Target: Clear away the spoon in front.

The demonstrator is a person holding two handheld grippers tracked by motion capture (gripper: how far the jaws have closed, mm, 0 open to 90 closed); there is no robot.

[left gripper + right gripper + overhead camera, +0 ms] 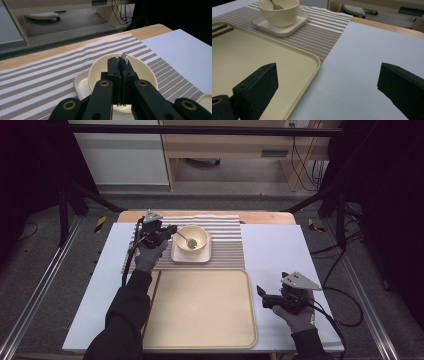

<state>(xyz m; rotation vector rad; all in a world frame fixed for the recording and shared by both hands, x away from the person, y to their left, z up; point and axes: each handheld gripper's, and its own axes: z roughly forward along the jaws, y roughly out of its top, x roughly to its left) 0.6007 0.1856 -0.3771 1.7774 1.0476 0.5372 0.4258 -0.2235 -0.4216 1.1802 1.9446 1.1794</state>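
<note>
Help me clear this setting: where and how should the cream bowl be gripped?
Grip the bowl at its rim, probably on the right, coming from above with one finger inside and one outside. Its wall is thin and upright, and it stands on a square plate. The spoon leans toward the left rim, where the left gripper holds it.

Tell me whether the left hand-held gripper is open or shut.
Shut on the spoon handle: the left hand-held gripper has its jaws pressed together over the bowl, pinching the metal spoon.

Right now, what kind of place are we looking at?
Probably a lab recording rig staged as a dining table: a striped placemat with bowl and tray, ringed by a black frame, with loose cables behind.
</note>
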